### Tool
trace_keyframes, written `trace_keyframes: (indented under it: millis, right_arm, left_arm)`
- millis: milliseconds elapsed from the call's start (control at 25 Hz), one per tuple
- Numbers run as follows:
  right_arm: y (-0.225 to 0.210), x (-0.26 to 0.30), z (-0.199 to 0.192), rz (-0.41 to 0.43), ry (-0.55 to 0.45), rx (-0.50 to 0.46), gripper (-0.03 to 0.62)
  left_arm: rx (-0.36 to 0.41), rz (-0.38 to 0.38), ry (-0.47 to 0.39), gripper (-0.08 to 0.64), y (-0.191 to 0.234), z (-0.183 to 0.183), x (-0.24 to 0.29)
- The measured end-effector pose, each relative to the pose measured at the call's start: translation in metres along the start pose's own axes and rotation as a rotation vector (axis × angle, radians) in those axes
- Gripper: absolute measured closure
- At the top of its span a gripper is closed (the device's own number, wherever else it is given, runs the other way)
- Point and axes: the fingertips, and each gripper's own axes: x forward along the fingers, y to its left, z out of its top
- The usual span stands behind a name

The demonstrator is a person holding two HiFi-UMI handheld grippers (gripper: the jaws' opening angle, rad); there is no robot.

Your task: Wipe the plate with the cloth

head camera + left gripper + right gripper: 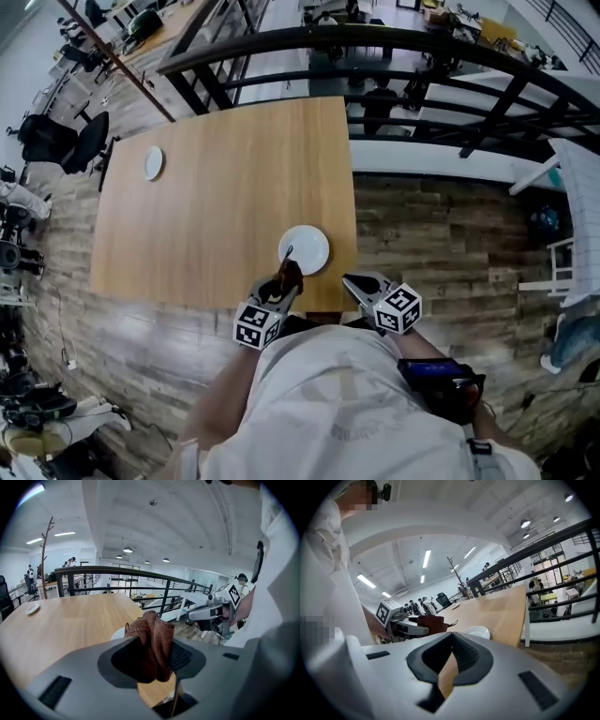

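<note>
A white plate (306, 249) lies near the front edge of the wooden table (216, 187). My left gripper (283, 279) is shut on a bunched brown cloth (290, 274), held at the plate's near left rim. In the left gripper view the cloth (153, 632) stands up between the jaws and hides most of the plate (118, 633). My right gripper (360, 284) hovers at the table's front edge, right of the plate, jaws together with nothing in them. The right gripper view shows the plate (477, 632) and the cloth (432, 623) ahead to the left.
A second small white plate (153, 163) sits at the table's far left. A black railing (394, 56) runs behind the table and down its right side. Office chairs (66, 141) stand at the left. The person stands close against the front edge.
</note>
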Motion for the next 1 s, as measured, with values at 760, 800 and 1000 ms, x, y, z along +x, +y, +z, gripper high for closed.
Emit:
trace_keyframes:
  millis: [760,800,1000]
  right_arm:
    - [0.006,-0.032,-0.028,-0.324,-0.12,0.168,0.578]
    - [0.006,-0.037,-0.03,-0.349,-0.131,0.177,0.578]
    - [-0.001,-0.062,-0.04,-0.449,-0.183,0.233,0.578]
  left_arm:
    - [0.292,-0.079,0.172,0.391,0.061,0.016,0.089]
    - [0.319,-0.09,0.192,0.391,0.06,0.014,0.097]
    - [0.475,-0.123,0.273,0.391,0.048,0.015,0.134]
